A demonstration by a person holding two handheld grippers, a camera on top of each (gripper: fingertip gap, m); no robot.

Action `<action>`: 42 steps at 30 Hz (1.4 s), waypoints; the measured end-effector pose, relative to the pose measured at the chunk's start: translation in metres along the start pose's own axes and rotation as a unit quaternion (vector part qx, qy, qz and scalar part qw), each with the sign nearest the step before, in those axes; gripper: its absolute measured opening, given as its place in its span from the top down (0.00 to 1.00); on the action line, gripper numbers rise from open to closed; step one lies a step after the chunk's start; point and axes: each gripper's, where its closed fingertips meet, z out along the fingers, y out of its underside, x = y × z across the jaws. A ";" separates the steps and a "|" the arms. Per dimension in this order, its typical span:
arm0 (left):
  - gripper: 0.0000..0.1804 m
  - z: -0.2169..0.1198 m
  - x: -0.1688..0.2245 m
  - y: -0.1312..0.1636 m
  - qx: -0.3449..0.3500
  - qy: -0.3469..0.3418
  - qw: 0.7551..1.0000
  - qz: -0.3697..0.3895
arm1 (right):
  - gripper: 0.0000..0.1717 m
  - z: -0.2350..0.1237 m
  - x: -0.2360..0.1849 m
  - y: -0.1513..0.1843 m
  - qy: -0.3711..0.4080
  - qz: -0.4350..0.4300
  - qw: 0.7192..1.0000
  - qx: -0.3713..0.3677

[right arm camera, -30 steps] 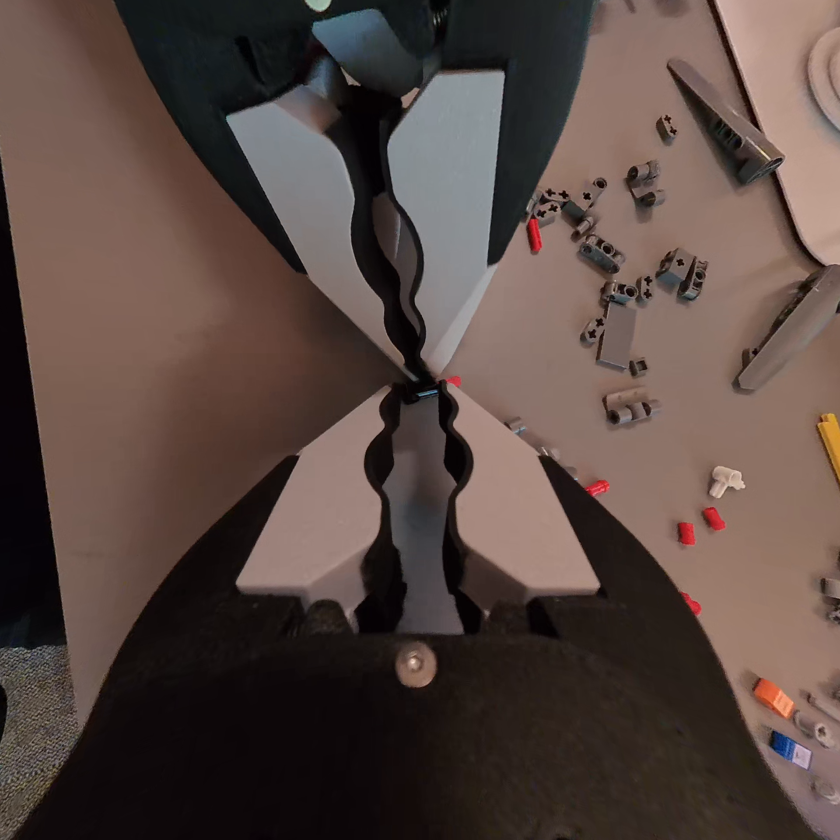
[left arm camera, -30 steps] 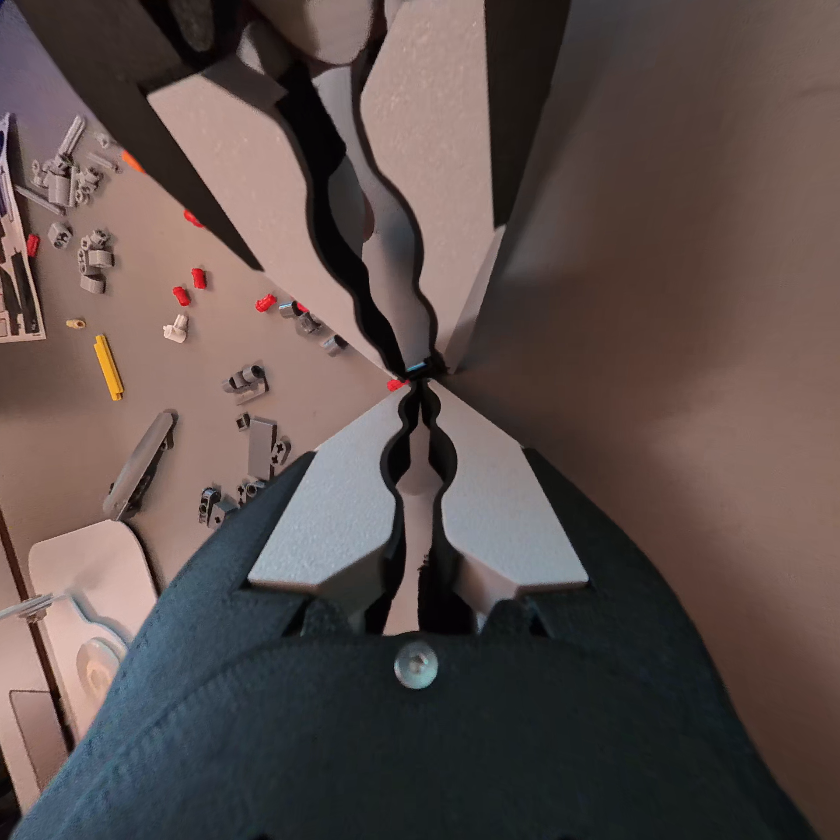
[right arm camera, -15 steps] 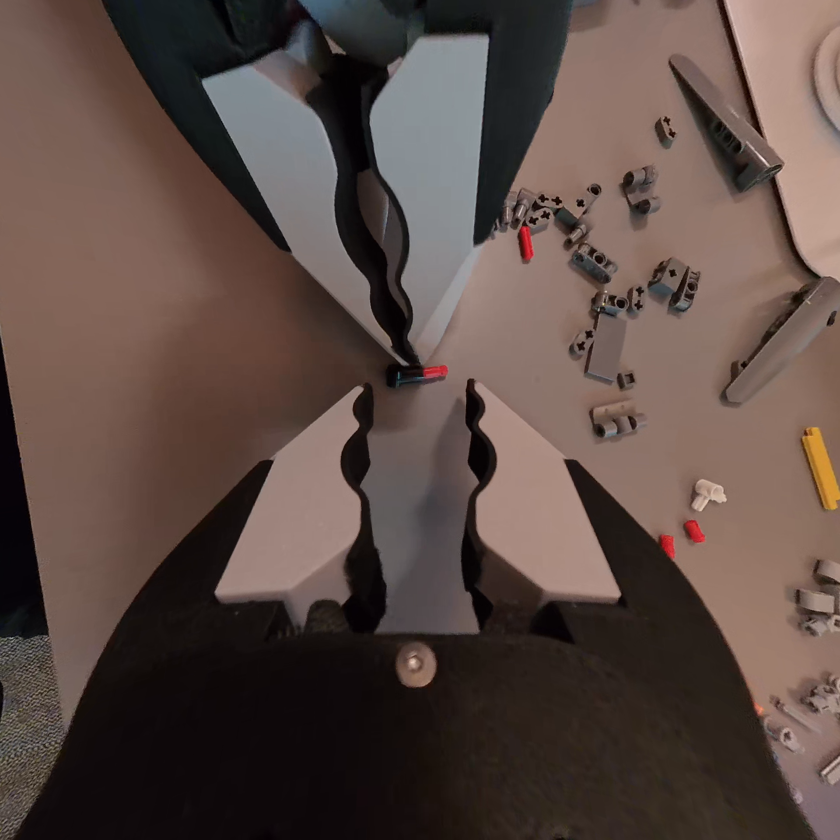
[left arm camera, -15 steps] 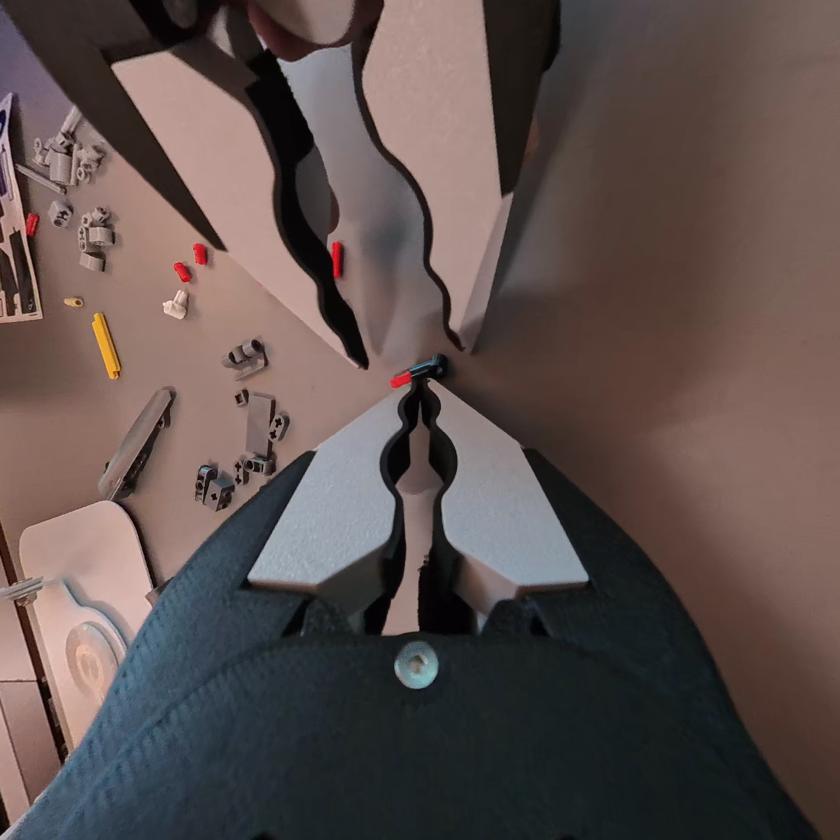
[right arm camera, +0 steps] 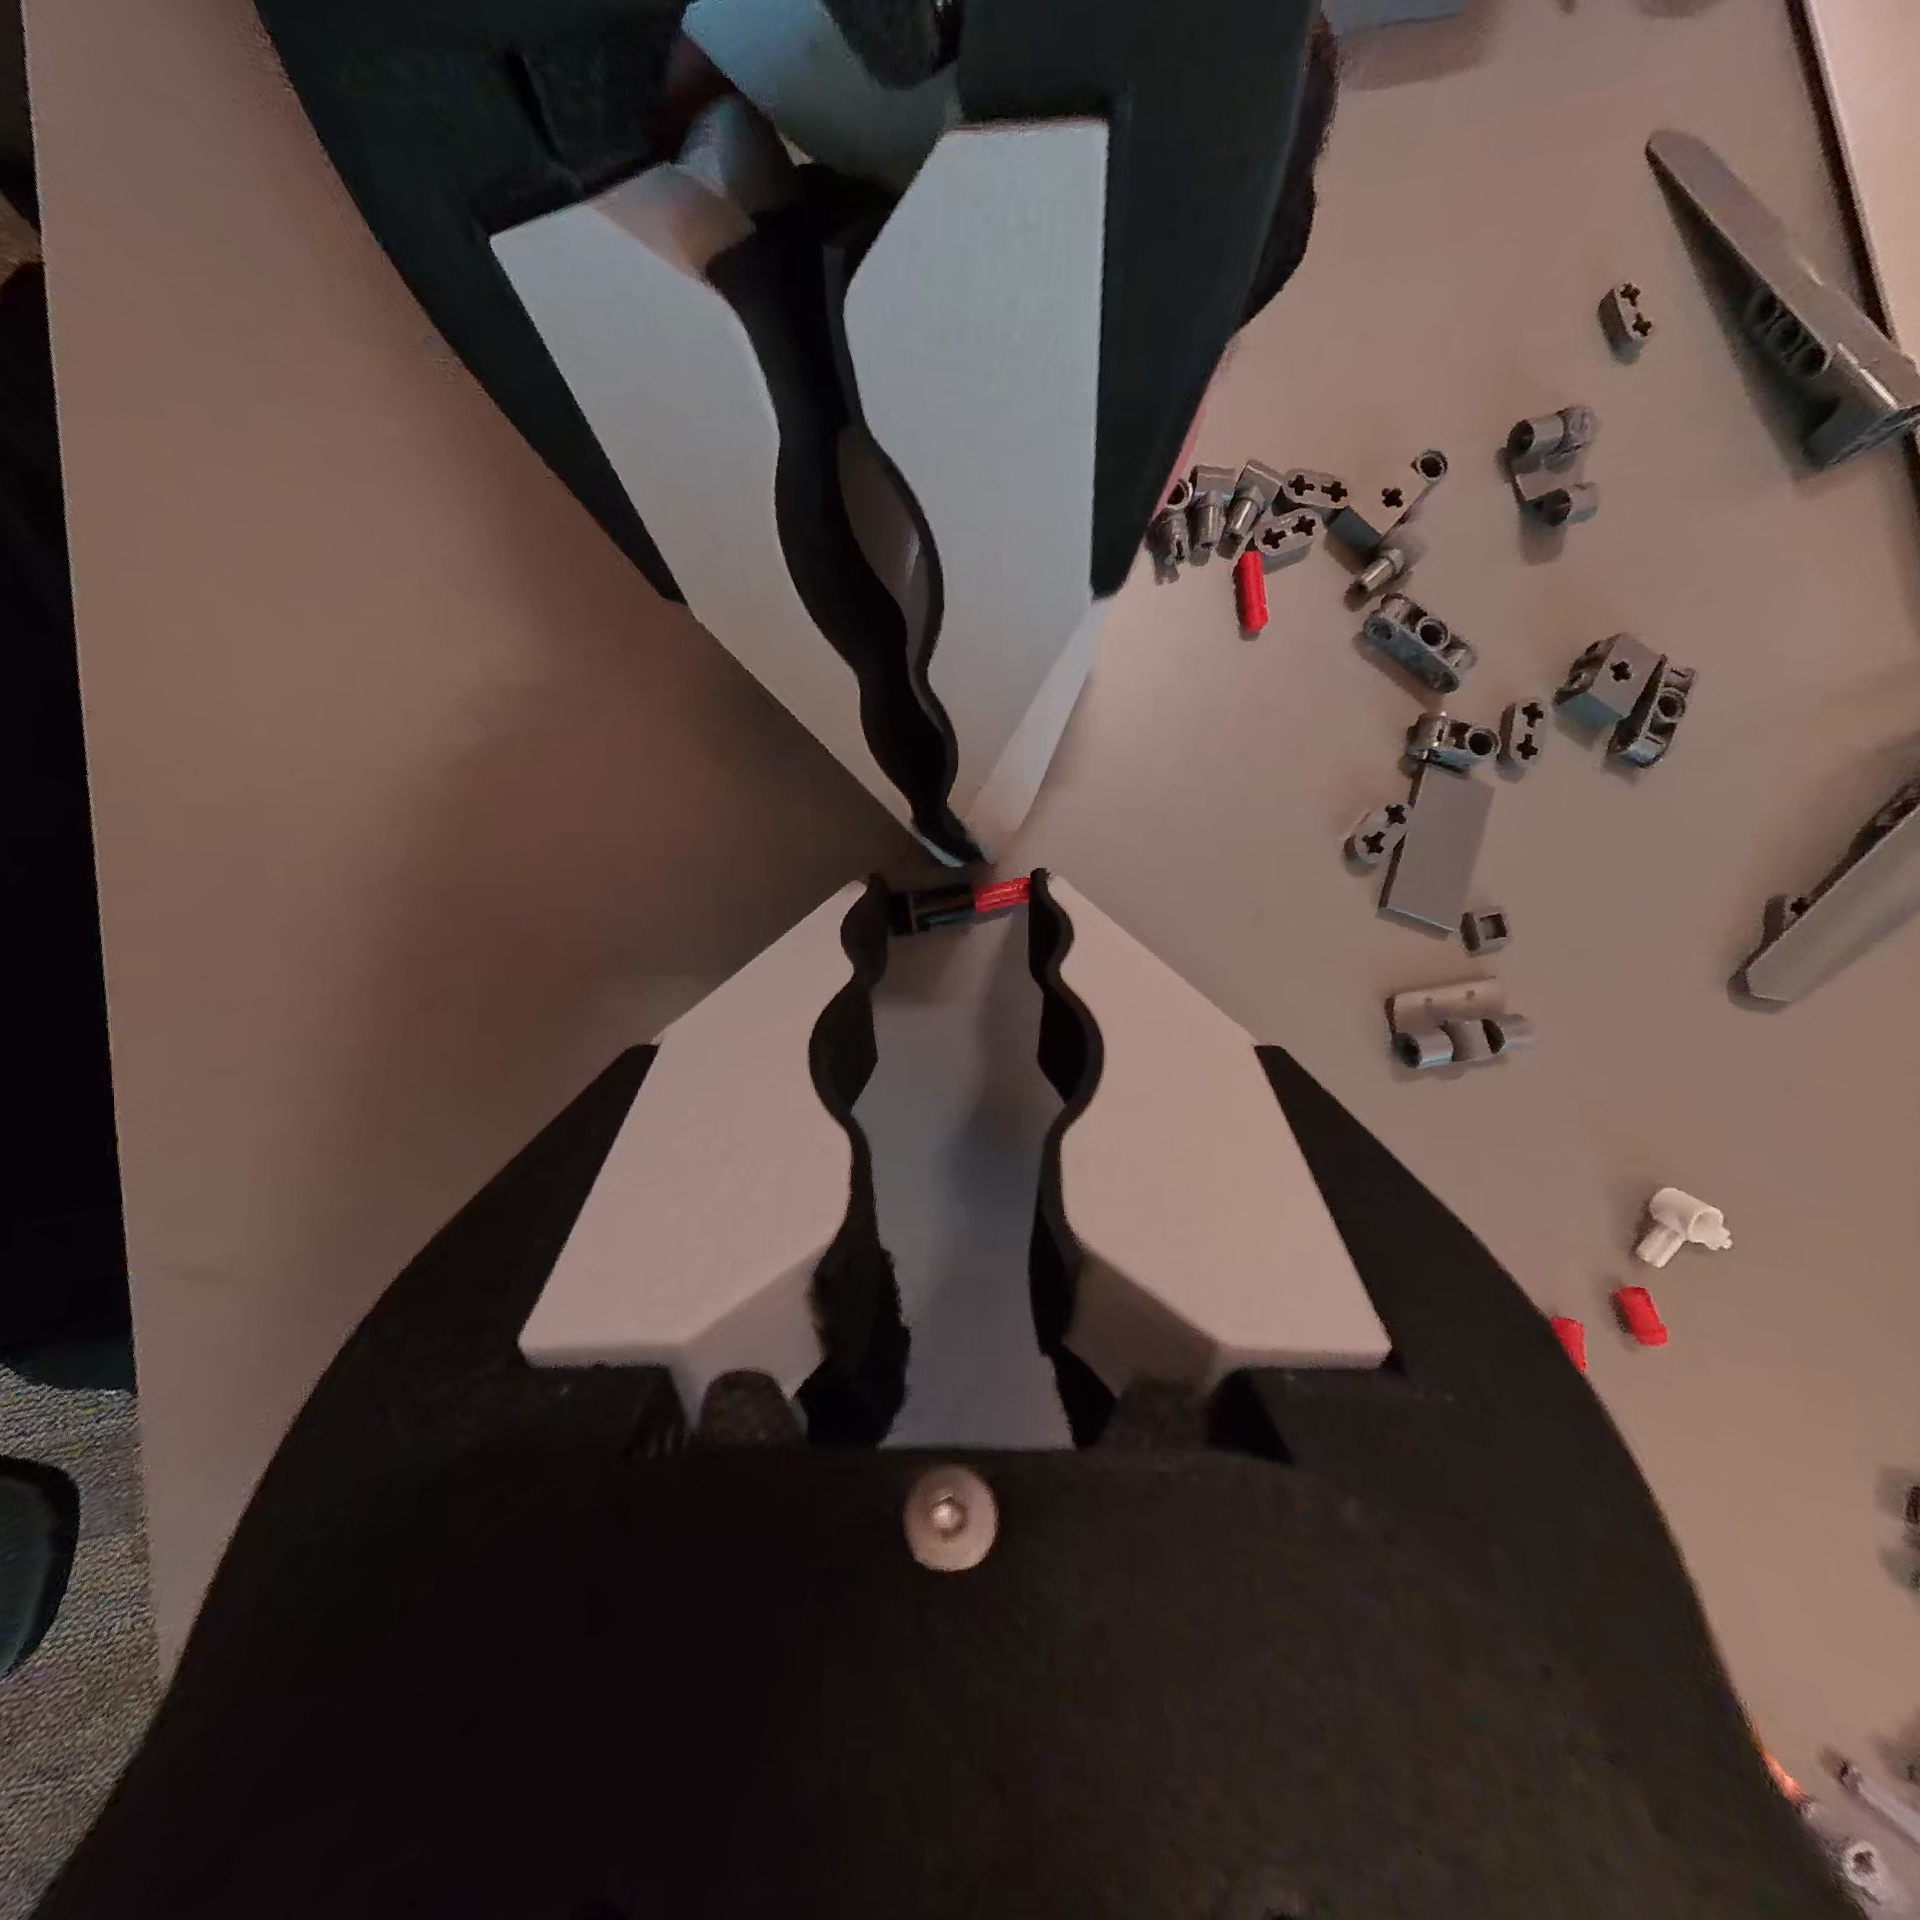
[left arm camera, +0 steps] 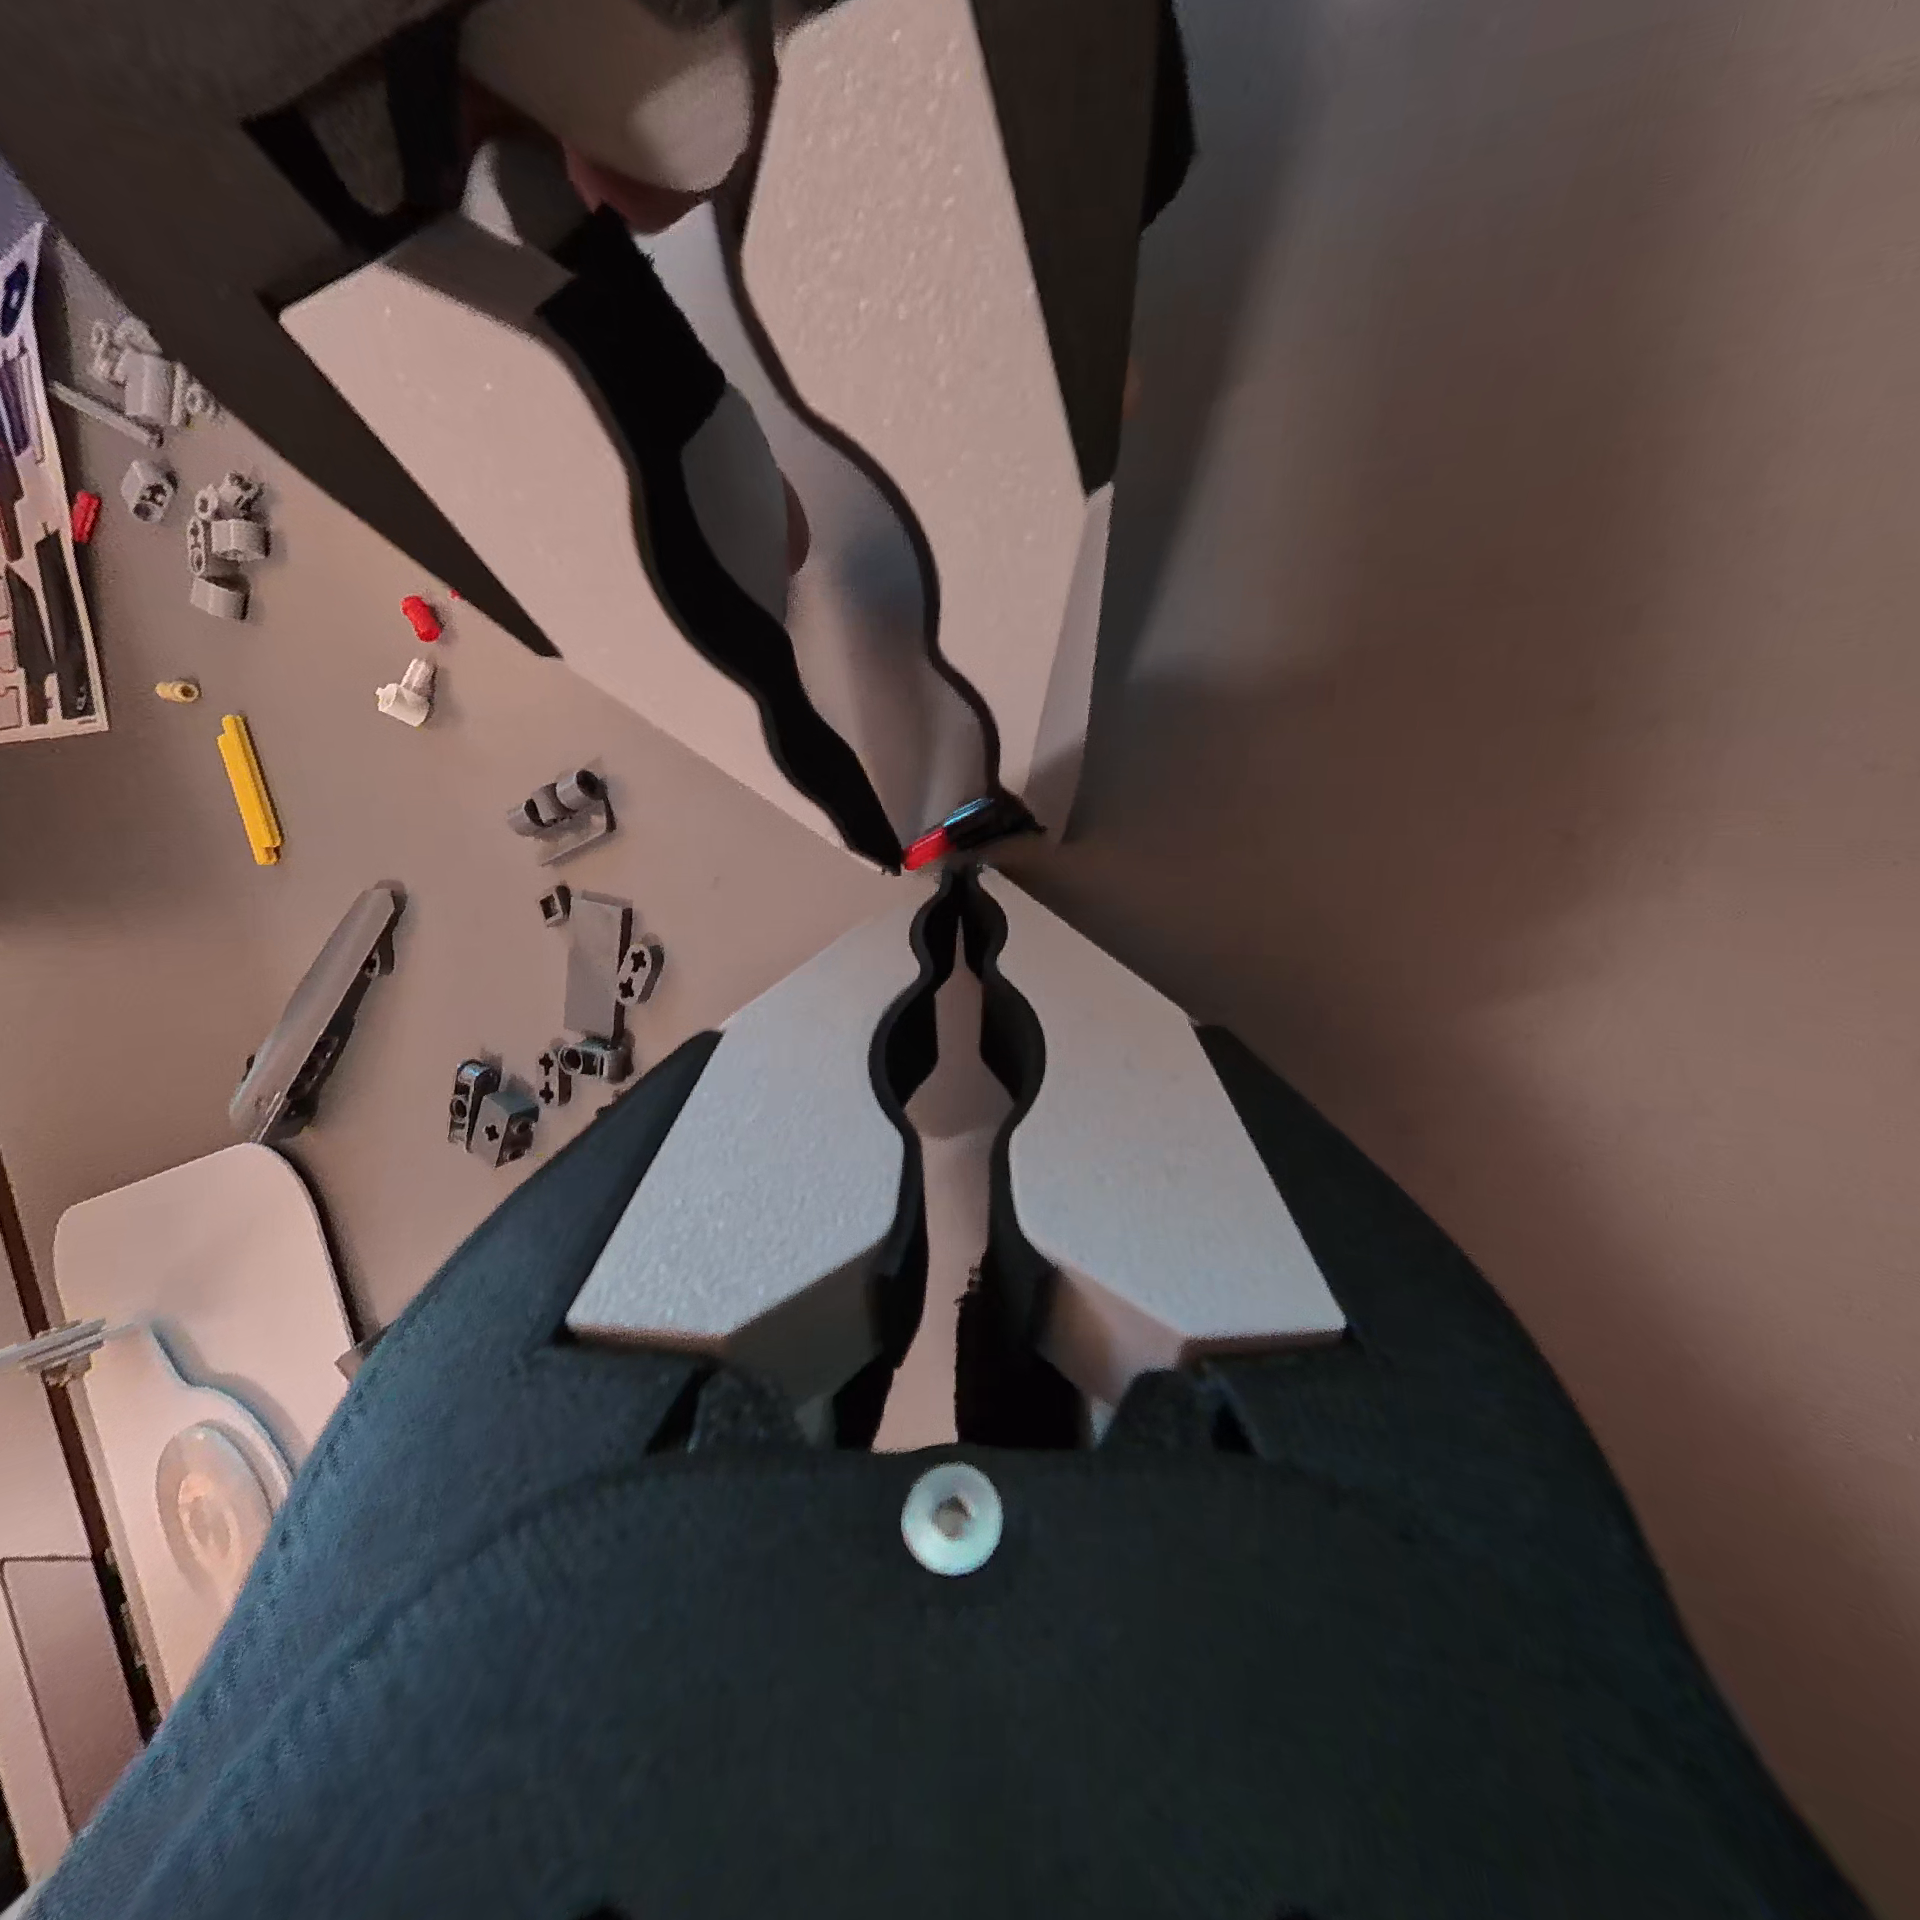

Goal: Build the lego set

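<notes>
Entry, both wrist views.

Right gripper (right arm camera: 956, 894): the fingers are partly closed, and a short black-and-red pin (right arm camera: 951, 902) spans them lengthwise. The black end sits in the left pad's scallop and the red end butts the right fingertip. I read both pads as in contact, an end-to-end grip. I cannot tell whether the pin is clear of the bench (right arm camera: 312, 727).

Left gripper (left arm camera: 961, 883): the fingers are fully closed, tip to tip, with nothing visible between them. The tip points at the pin's middle from the opposite side. It is just beside the pin, and I cannot tell whether it touches.

Handling judgement: an end-on hold on a round pin is marginal, since the contact patches are small and the pin can pivot or pop out sideways. I would keep the squeeze light and square to the pin's axis, and keep the left tip from pushing on it sideways.

Materials: the pin is hard, glossy plastic and ridged on the red half. The pads are black, wavy and matte. The finger bodies are pale and grainy, and the bench is smooth and dull.

Well off to the side are a flat grey tile (right arm camera: 1434, 852), red pins (right arm camera: 1636, 1314), a white connector (right arm camera: 1678, 1226), a yellow axle (left arm camera: 249, 790) and a long grey panel (left arm camera: 312, 1008).
</notes>
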 end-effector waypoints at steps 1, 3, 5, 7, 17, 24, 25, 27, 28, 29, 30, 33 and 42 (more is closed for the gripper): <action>1.00 -0.001 -0.001 0.001 -0.001 -0.001 1.000 -0.003 | 0.86 0.000 0.000 -0.001 0.003 -0.002 1.000 0.002; 1.00 -0.004 -0.003 0.004 -0.006 -0.007 1.000 -0.014 | 0.86 0.001 0.000 -0.002 0.013 -0.012 1.000 0.007; 1.00 -0.008 -0.007 0.006 -0.002 -0.013 0.999 -0.037 | 0.86 0.001 0.000 -0.004 0.027 -0.026 0.999 0.011; 1.00 -0.014 -0.012 0.007 0.009 -0.017 0.997 -0.071 | 1.00 -0.003 0.001 -0.010 0.060 -0.045 0.997 0.023; 1.00 -0.031 -0.016 0.023 0.029 -0.002 0.989 -0.148 | 1.00 -0.016 0.011 -0.016 0.119 -0.057 0.991 0.032; 1.00 -0.035 -0.012 0.029 0.015 0.000 0.992 -0.127 | 0.87 -0.010 0.002 -0.011 0.079 -0.108 0.991 -0.013; 1.00 -0.037 -0.014 0.029 0.017 -0.005 0.992 -0.127 | 0.87 -0.008 0.004 -0.010 0.080 -0.122 0.989 -0.027; 1.00 -0.042 -0.017 0.029 0.021 -0.010 0.991 -0.128 | 0.88 -0.005 0.010 -0.008 0.077 -0.145 0.985 -0.055; 1.00 -0.045 -0.019 0.029 0.023 -0.014 0.991 -0.128 | 0.88 -0.003 0.011 -0.007 0.067 -0.150 0.984 -0.064; 1.00 -0.048 -0.020 0.029 0.025 -0.018 0.991 -0.127 | 0.89 -0.001 0.012 -0.007 0.053 -0.153 0.984 -0.071; 1.00 -0.052 -0.022 0.029 0.026 -0.021 0.992 -0.125 | 0.89 0.001 0.012 -0.005 0.037 -0.153 0.984 -0.082; 1.00 -0.065 -0.029 0.034 0.023 -0.041 0.992 -0.118 | 0.96 0.004 0.010 -0.003 -0.009 -0.152 0.984 -0.096; 1.00 -0.153 -0.035 0.099 -0.031 -0.159 0.977 -0.140 | 0.98 0.002 0.003 -0.003 -0.059 -0.121 0.987 -0.083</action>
